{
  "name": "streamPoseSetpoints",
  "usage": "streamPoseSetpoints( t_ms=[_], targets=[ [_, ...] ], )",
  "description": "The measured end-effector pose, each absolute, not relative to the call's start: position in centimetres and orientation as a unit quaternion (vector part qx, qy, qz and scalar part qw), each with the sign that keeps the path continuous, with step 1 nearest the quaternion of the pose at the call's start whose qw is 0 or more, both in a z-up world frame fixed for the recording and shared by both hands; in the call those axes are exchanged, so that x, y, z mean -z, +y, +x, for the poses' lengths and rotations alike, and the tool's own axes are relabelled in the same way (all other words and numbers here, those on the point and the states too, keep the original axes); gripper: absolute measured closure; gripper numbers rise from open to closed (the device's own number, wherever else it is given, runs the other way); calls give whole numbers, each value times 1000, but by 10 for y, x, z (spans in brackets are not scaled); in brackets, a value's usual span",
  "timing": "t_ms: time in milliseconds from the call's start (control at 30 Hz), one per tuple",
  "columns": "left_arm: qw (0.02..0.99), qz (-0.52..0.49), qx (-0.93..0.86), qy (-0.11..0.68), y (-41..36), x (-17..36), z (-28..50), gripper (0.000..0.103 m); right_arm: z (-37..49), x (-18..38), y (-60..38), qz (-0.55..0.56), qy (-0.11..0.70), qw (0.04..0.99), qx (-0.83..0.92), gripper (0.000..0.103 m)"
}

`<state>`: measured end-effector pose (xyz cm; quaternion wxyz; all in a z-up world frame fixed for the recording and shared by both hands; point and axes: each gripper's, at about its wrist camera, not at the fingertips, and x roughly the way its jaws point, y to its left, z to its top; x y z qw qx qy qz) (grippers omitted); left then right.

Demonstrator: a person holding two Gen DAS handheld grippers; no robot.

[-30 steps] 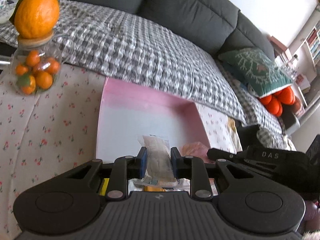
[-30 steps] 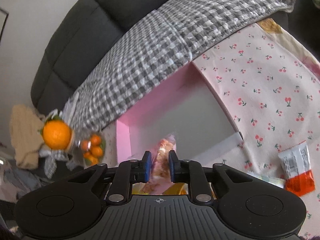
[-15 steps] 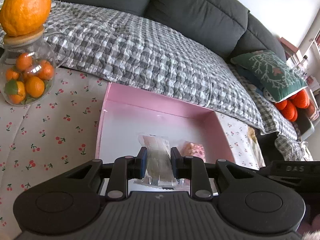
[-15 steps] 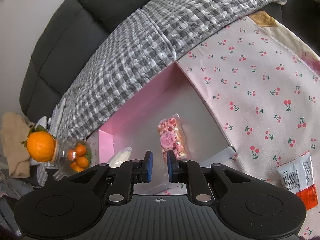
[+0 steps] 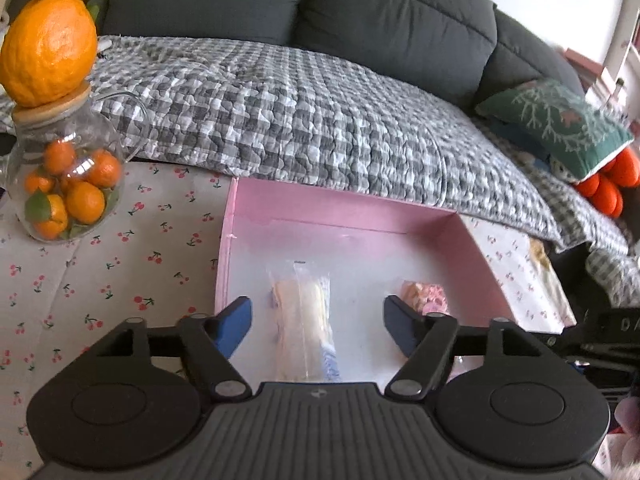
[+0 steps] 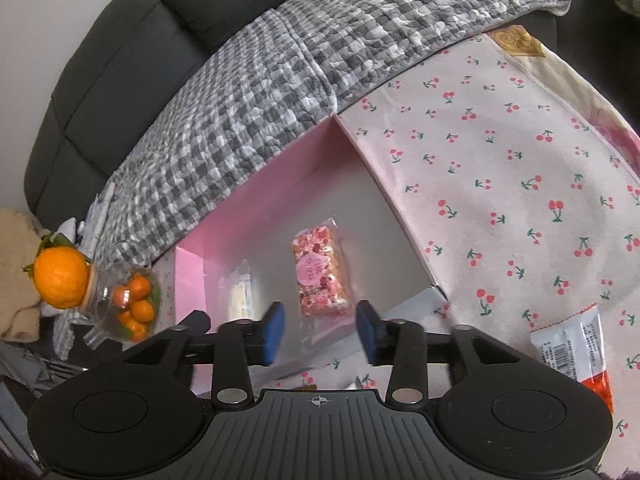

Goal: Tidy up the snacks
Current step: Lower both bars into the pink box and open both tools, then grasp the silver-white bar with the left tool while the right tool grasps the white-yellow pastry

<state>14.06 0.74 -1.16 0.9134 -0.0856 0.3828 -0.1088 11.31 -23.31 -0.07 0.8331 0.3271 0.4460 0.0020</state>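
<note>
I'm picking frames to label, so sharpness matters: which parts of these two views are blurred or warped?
Left wrist view: the clear-wrapped pale snack in the pink cardboard box is smeared, the grey checked blanket sharp. Right wrist view: the pink sprinkled bar reads clearly; fisheye bends the cherry-print tablecloth.

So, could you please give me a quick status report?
Both hand-held grippers opening, empty. Two snack packets lie in pink box. Nothing blocking.
</note>
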Motion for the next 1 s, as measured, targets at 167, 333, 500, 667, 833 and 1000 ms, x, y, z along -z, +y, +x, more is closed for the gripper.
streamPoseSetpoints(
  t_ms=[167,333,500,667,833,1000],
  targets=[
    [910,-68,113,393,7,8,134,19,108,-2,-230,319,449,834,-7,37],
    [909,-52,113,399,7,2,121,9,98,-10,-224,298,450,842,-15,29],
    [905,-40,116,407,11,3,115,5,86,-16,-219,275,452,848,-19,23],
    [903,-29,123,411,16,-1,102,3,73,-20,-217,254,453,854,-22,20],
    [903,-13,129,410,22,-4,89,1,65,-24,-217,237,449,861,-32,19],
    [900,-12,132,415,32,-4,76,1,52,-26,-212,185,439,879,-35,19]
  ],
)
